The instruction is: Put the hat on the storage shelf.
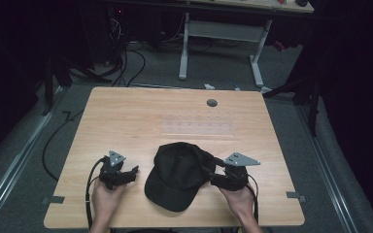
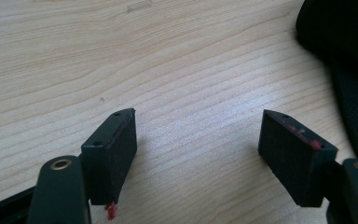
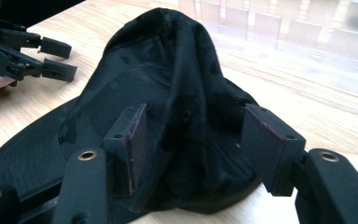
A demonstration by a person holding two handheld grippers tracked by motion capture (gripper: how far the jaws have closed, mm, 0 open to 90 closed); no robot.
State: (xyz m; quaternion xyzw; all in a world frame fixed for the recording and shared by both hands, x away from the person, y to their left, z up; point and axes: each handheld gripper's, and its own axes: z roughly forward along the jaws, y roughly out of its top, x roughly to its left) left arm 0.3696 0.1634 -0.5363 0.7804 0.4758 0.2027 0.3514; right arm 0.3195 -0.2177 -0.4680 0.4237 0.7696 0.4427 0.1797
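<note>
A black cap [image 1: 177, 174] lies on the wooden table [image 1: 126, 121] near its front edge, brim toward the person. My left gripper [image 1: 132, 174] rests to the cap's left, open, with bare wood between its jaws [image 2: 198, 126]; the cap's edge [image 2: 349, 46] shows at the right of the left gripper view. My right gripper [image 1: 213, 177] is at the cap's right side. In the right gripper view its jaws [image 3: 196, 121] straddle the raised rear fabric of the cap [image 3: 177, 84]; a sliver of table shows beside the right pad [image 3: 265, 149], so they are not pressing. The left gripper [image 3: 70, 59] appears beyond.
A clear ridged plastic strip [image 1: 199, 127] lies flat on the table behind the cap, also seen as the plastic strip [image 3: 279, 23]. A grey cable hole [image 1: 211, 103] sits near the far edge. Beyond the table stand a white desk frame [image 1: 223, 34] and floor cables [image 1: 126, 63].
</note>
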